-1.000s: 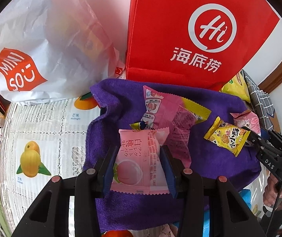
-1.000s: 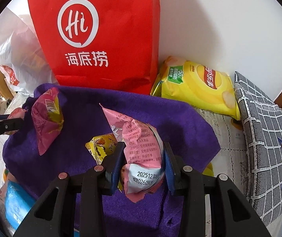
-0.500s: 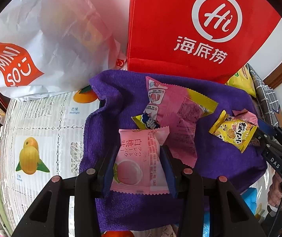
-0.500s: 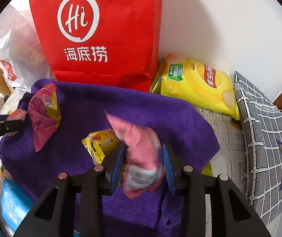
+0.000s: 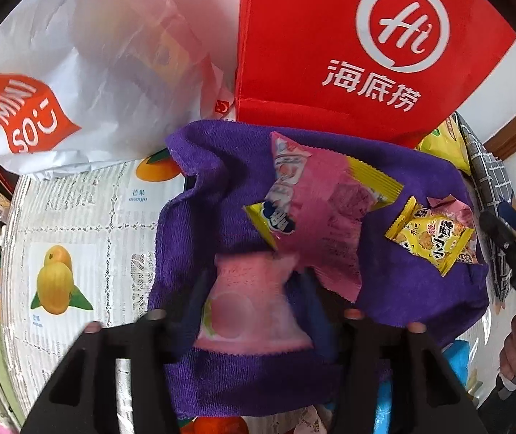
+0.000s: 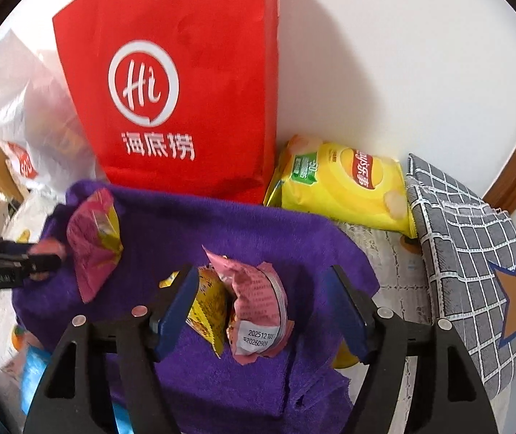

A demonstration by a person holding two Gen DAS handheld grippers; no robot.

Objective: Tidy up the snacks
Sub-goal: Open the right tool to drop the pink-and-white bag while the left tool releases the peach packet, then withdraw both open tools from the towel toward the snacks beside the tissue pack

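A purple towel (image 5: 222, 166) (image 6: 222, 224) lies spread on the table. My left gripper (image 5: 254, 289) points down at it, jaws opening around a blurred pink peach packet (image 5: 250, 311) that rests on the towel. Beyond it lie a larger pink-and-yellow packet (image 5: 323, 209) (image 6: 93, 238) and a small yellow packet (image 5: 435, 238) (image 6: 207, 307). My right gripper (image 6: 262, 271) is opening too. A crumpled pink packet (image 6: 258, 303) lies loose between its blue pads, clear of both. The yellow packet leans by the left pad.
A red paper bag (image 5: 366, 54) (image 6: 185, 90) stands behind the towel against the wall, with a white plastic bag (image 5: 77, 72) to its left. A yellow crisps bag (image 6: 344, 181) and a grey checked cloth (image 6: 474, 253) lie at the right. A fruit-print tablecloth (image 5: 77, 235) covers the table.
Both grippers' jaws have spread apart. The right one has let go of the crumpled pink packet, which now lies on the towel, and has risen slightly. The left view has blurred.
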